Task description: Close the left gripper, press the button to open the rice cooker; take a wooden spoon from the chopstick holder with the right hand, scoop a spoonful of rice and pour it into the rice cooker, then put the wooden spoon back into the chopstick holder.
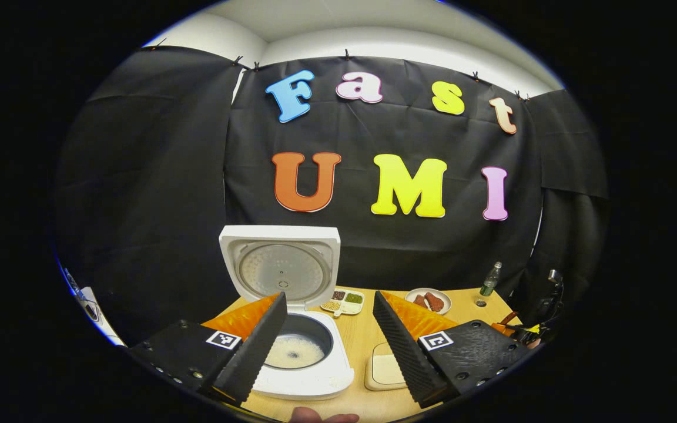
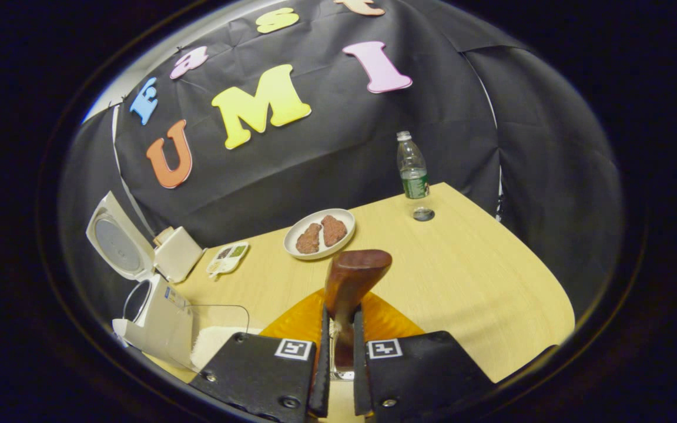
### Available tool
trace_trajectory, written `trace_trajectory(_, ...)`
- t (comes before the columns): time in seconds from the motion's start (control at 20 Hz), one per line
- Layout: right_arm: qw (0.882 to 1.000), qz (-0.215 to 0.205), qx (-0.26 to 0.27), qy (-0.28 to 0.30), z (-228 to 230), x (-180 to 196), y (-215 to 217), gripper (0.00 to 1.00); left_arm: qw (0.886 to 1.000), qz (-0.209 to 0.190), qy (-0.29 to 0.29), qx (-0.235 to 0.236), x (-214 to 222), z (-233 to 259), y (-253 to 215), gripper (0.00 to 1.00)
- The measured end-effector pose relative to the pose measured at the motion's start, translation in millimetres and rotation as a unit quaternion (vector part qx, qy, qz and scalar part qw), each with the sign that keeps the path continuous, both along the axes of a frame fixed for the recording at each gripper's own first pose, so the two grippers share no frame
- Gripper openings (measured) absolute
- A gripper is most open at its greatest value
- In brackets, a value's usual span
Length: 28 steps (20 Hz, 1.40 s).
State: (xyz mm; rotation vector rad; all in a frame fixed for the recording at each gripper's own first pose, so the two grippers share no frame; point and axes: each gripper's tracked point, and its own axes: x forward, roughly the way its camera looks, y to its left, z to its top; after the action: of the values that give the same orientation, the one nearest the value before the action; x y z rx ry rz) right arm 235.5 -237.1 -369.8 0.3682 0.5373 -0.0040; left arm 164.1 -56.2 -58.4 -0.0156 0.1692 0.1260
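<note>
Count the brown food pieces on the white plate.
2. Both lie side by side on the white plate: the left piece and the right piece, touching or nearly so. Nothing seems hidden beneath them, though I cannot be sure.

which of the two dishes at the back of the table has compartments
The small tray, nearer the rice cooker: it is split into sections holding different grains. The round plate beside it is undivided and holds two brown pieces.

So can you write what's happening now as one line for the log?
rice cooker: lid open, rice inside | left tongs: open above cooker | right tongs: shut on wooden spoon over table
</note>
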Motion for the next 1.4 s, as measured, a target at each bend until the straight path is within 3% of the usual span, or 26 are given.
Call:
trace_trajectory(0.1,1.0,0.004,-0.013,-0.008,6,0,-3,0.31,1.0,0.002,-0.01,0.006,8,11,8,0.95)
trace_trajectory(0.2,0.999,-0.001,-0.031,-0.013,17,-1,-12,0.51,1.0,0.006,-0.022,0.017,20,25,20,0.94)
trace_trajectory(0.3,0.999,-0.015,-0.043,-0.015,31,-6,-23,0.82,0.999,0.015,-0.037,0.013,34,42,33,0.94)
trace_trajectory(0.35,0.998,-0.023,-0.047,-0.024,44,-6,-27,0.86,0.999,0.025,-0.041,0.015,43,49,41,0.94)
trace_trajectory(0.6,0.992,-0.051,-0.079,-0.08,117,-21,-45,0.94,0.997,0.05,-0.057,0.022,97,78,80,0.94)
trace_trajectory(0.9,0.985,-0.054,-0.109,-0.121,186,-50,-39,0.97,0.998,0.06,-0.016,0.011,162,60,123,0.94)
trace_trajectory(1.1,0.981,-0.046,-0.131,-0.136,207,-69,-30,0.99,0.995,0.075,0.062,-0.014,192,15,151,0.95)
trace_trajectory(1.4,0.985,-0.043,-0.115,-0.12,204,-72,-17,0.99,0.991,0.072,0.105,-0.035,198,-1,158,0.96)
